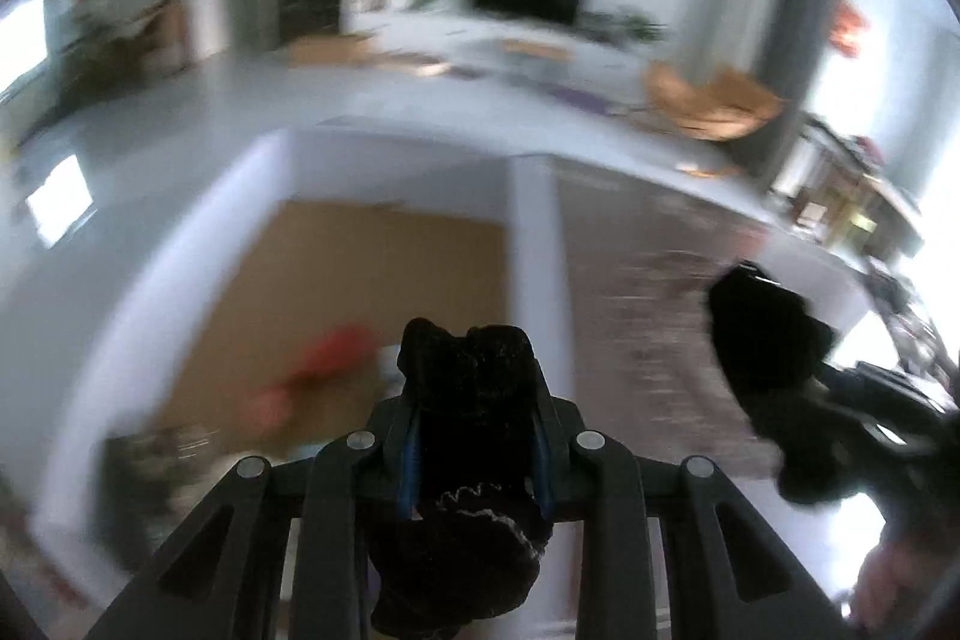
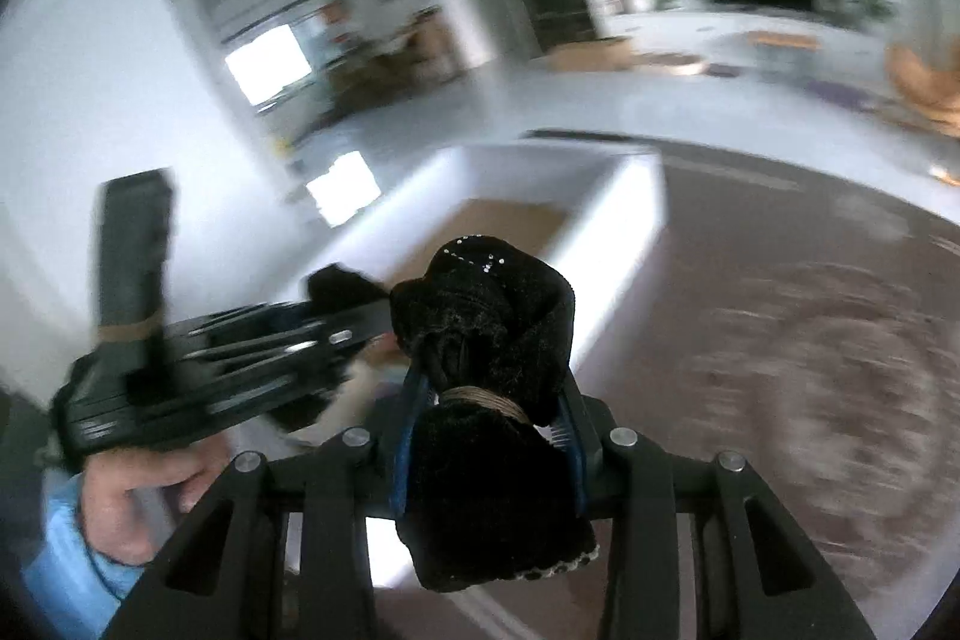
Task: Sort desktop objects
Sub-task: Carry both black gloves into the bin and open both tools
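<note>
Patterned brown rug (image 2: 810,340) underneath, blurred. White box (image 1: 534,244) with a cardboard-brown floor beside it, red blur inside. Left gripper (image 1: 474,436) up in the air, fingers pinching a black cloth bundle (image 1: 468,388). Right gripper (image 2: 489,436) likewise, pinching a black cloth bundle tied with cord (image 2: 486,328).

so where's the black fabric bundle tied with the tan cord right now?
The black fabric bundle tied with tan cord is clamped in the right gripper, centre of the right wrist view, held above the white open-top box beside the patterned rug.
</note>
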